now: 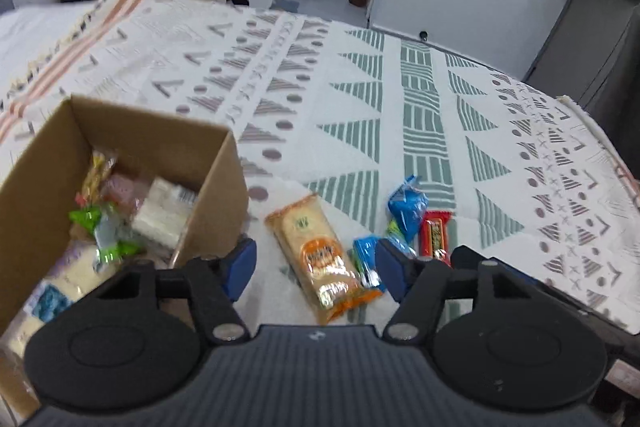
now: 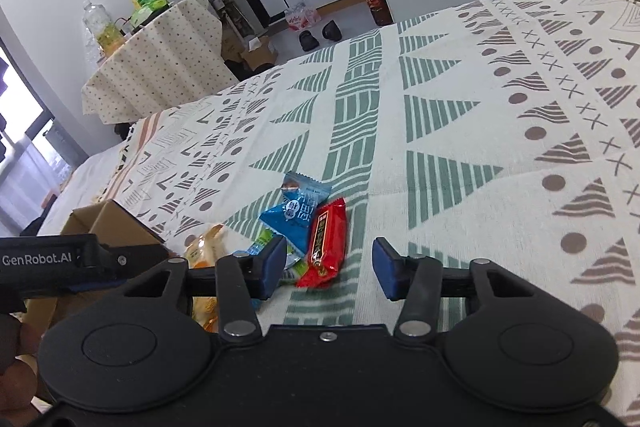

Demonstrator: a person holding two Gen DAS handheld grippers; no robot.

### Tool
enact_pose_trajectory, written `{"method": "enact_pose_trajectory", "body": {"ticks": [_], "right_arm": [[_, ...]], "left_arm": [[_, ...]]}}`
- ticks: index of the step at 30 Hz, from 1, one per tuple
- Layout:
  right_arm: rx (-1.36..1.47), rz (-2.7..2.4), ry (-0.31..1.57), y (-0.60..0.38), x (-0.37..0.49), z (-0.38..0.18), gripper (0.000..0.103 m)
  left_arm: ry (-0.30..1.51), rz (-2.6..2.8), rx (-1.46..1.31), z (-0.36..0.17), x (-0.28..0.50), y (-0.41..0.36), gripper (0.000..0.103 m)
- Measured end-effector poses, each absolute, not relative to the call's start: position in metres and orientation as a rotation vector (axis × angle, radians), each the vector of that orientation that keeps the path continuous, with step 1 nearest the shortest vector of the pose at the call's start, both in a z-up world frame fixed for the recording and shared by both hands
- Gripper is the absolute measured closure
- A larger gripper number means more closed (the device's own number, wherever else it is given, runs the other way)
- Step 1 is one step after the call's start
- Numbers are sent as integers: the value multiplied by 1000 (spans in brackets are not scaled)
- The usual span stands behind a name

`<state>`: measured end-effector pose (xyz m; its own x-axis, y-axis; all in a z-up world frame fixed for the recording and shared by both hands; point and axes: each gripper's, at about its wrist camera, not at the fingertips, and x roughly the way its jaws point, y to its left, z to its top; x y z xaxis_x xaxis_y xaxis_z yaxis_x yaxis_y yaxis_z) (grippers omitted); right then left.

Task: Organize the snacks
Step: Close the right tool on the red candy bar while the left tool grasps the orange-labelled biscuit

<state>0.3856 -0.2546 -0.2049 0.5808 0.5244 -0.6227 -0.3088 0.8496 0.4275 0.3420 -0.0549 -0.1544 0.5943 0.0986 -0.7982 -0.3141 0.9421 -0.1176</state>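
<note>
In the left wrist view, an open cardboard box (image 1: 120, 167) fills the lower left of the frame, standing on a bed spread with a patterned blanket (image 1: 420, 115) of green and brown triangles. The box holds a loose heap of wrapped snacks, among them a green-ended wrapper (image 1: 100, 231) and a pale, whitish pack (image 1: 164, 211); the motion blur there hides finer detail. Just right of the box, at lower centre, a long orange biscuit pack (image 1: 320, 259) lies on the blanket between the blue pads of the left hand-held gripper (image 1: 316, 267), whose jaws stand apart with clear space on both sides of the pack, so nothing is gripped. Right of that pack lie a small blue-and-green packet (image 1: 366, 263), a puffed blue packet (image 1: 408, 207) and a red bar (image 1: 434, 235), all close together. In the right wrist view the same cluster sits at lower centre: the red bar (image 2: 326, 243) lies just beside the blue packet (image 2: 294, 211), with the orange pack (image 2: 208, 247) partly hidden at lower left. The right hand-held gripper (image 2: 328, 269) hangs with its jaws apart around the near end of the red bar, the pads not pressing on it. The left device (image 2: 52, 259) crosses the left edge in front of the box (image 2: 112, 223), and fingers (image 2: 16, 355) show at the bottom left corner.
</note>
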Motion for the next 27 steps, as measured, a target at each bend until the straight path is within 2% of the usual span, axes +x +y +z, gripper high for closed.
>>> {"method": "enact_pose_trajectory", "body": {"ticks": [8,11,15,17,19,27], "right_arm": [[290,493,845,-250,392,-215,62],[289,496,852,-248,393,-217,65],[272,499,859,-243,394,-222,72],[256,499,858,-242,393,-223,78],[260,494,869,-244,395,-224,88],[283,486,893,-252,393,-222,91]], "left_arm": [[873,270,-236,-155,354,-62,38],[883,255,-265,-156,355,-65,42],[912,261,-280,-168,358,-65,43],[935,274,-292,-177,361,-61,47],[951,274,-295,-183,362,-62,47],[1004,316,-331,-208,371,-60,48]]}}
